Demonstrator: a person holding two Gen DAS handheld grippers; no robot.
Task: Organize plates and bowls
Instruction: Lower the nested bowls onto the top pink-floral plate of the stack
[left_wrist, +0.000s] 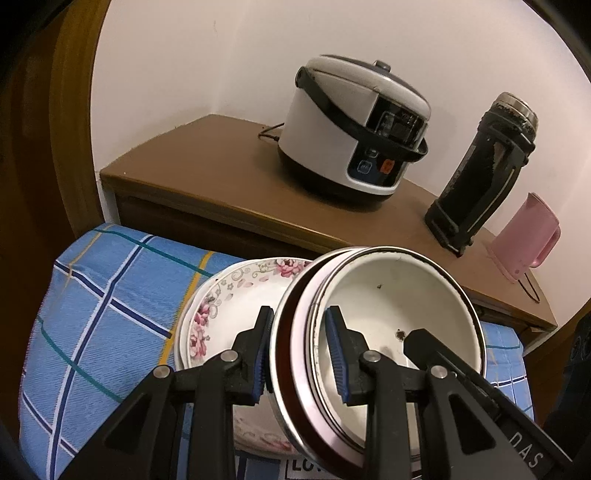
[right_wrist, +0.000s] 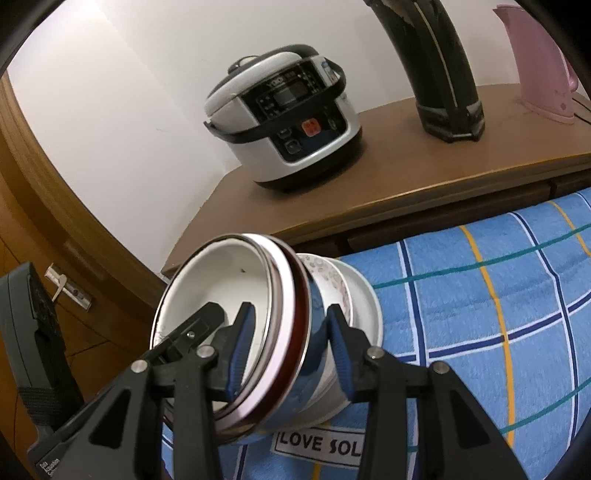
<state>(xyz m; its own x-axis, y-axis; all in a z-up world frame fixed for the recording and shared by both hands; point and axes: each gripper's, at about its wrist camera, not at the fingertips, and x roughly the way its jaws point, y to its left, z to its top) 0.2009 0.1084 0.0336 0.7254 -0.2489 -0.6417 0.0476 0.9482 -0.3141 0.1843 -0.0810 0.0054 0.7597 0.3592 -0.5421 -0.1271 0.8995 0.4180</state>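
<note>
Nested round bowls gripped by both tools
Left tool (left_wrist: 299, 354) and right tool (right_wrist: 288, 350) each pinch the glossy enamel bowl stack (left_wrist: 373, 295) rim, lower centre of frame.

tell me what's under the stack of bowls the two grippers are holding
Under the stack of bowls sit floral plates, resting on the blue checked cloth. The bowls cover most of the plates, so how many there are cannot be told.
</note>
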